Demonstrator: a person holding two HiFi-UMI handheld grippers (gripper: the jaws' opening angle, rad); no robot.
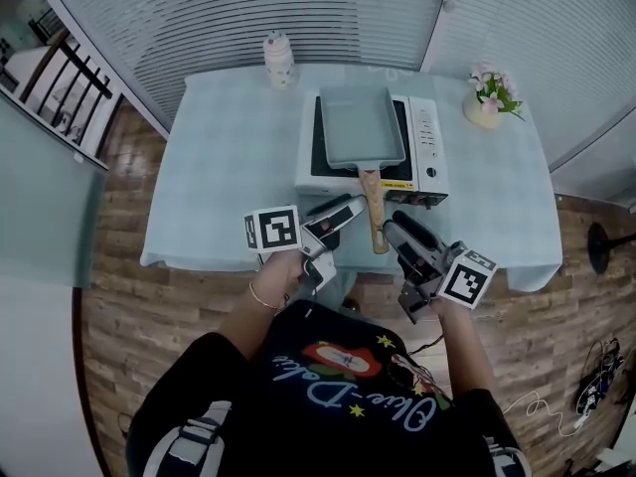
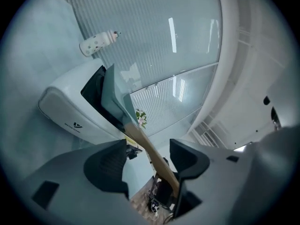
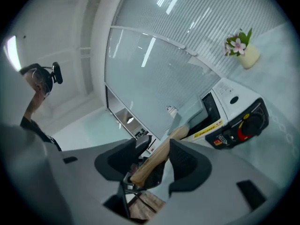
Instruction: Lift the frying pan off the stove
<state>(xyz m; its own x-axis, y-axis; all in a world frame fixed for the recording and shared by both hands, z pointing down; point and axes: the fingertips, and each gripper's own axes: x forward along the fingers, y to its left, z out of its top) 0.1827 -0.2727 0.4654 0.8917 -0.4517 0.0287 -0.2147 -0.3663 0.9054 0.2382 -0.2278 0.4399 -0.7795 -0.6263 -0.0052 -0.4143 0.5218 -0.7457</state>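
Atop the stove, frying pan points handle toward the person.

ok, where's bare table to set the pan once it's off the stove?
Biggest patch: tablecloth left of the stove, from the bottle to the front edge. Narrower strip right of it, in front of the flower vase. Crowded: front centre, left gripper and right gripper flanking the pan handle.

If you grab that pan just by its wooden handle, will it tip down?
The frying pan is a wide, stiff tray, and its wooden handle sticks out one end, so the far side would likely dip. The narrow handle might twist in a loose grip. It sits flat on the stove, so it shouldn't roll.
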